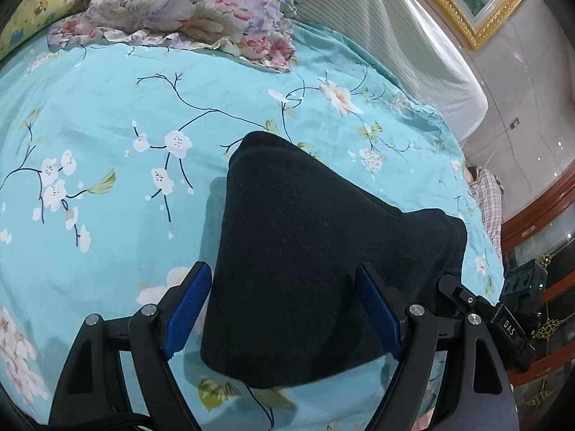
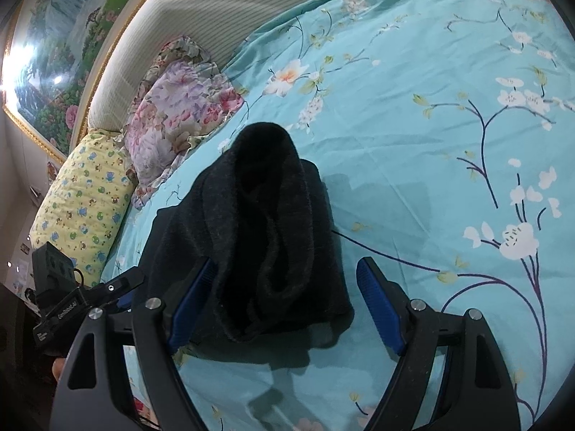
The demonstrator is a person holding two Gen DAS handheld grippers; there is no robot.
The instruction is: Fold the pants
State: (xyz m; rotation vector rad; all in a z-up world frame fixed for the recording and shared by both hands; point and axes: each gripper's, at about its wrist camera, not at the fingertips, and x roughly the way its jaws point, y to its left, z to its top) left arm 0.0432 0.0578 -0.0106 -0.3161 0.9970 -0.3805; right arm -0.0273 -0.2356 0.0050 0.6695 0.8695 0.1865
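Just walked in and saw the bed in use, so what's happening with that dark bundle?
A person is folding black pants on the blue floral bedspread, with a handheld claw in each hand. The pants lie bunched into a compact pile. Both the left claw and the right claw are open, poised over the near side of the pile, gripping nothing. Pillows sit by the headboard.

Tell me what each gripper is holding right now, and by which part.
Nothing is held. The left gripper and the right gripper are both open, their fingers spread either side of the folded black pants, which lie on the bedsheet.
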